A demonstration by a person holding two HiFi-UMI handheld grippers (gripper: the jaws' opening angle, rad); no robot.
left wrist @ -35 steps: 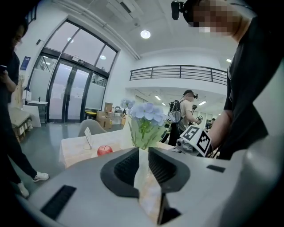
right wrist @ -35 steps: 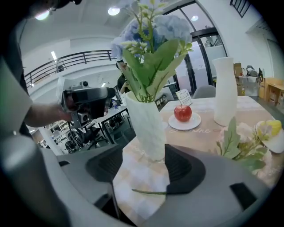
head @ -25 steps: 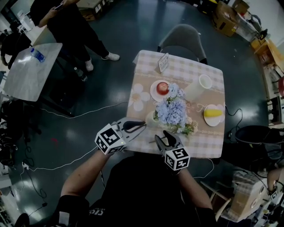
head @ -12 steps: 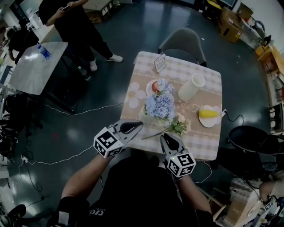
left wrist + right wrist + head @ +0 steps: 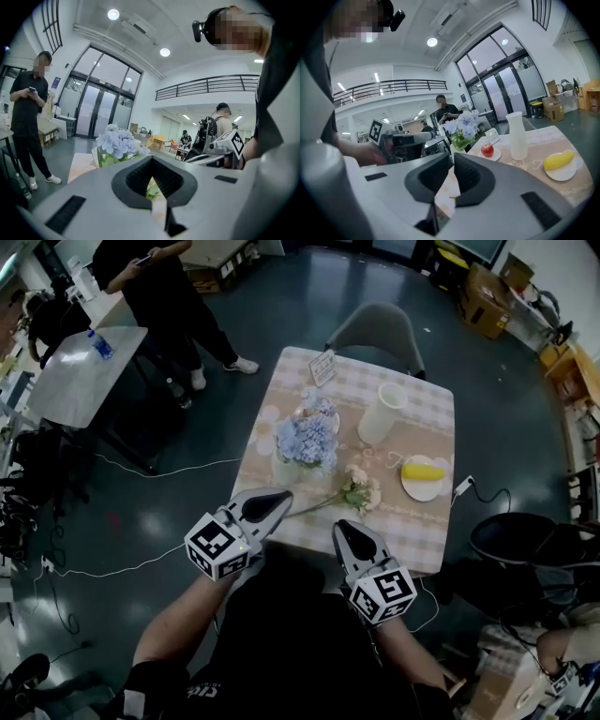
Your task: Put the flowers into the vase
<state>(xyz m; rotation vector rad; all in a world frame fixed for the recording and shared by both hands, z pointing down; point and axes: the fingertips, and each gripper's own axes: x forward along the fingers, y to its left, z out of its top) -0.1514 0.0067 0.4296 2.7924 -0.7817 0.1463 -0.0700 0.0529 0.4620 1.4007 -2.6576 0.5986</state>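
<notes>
Jaws of the left gripper (image 5: 283, 496) are pressed together on nothing, and those of the right gripper (image 5: 343, 527) have just been closing to a thin slit, also empty. Both hover at the near edge of the surface (image 5: 424, 526), where the flower sprig (image 5: 359, 491) lies flat, its stem end near the left jaws, apart from the white vase (image 5: 380, 413) further back. The pick-up looks not yet made: one gripper must spread, pinch the stem, then stand it over the vase mouth.
</notes>
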